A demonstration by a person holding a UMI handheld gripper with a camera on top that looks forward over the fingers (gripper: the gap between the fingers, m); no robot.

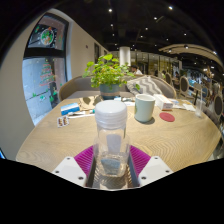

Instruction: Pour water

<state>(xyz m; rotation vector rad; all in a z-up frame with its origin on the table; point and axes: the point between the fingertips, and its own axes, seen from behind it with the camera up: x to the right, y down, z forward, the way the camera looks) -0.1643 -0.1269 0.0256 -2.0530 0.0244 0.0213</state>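
In the gripper view, the gripper (pixel 111 162) pinches a clear water bottle (pixel 111 135) between both pink pads (pixel 85 158). The bottle stands upright over the near edge of the wooden table (pixel 60 135), long axis vertical, white cap (pixel 110 111) pointing up. To pour well, I judge it should be carried to the grey-green cup (pixel 145 107) beyond the fingers, then tipped slowly with the mouth over the rim; the cap looks on, so it may need removing.

The bottle (pixel 111 140) is showing clear, glossy plastic with a matt white cap, sitting between the claw (pixel 111 166) and its magenta pads (pixel 85 158), which are looking soft and matt. The surface (pixel 60 135) is showing pale wood grain, smooth. Farther off, the cup (pixel 145 107) is looking matt grey-green.
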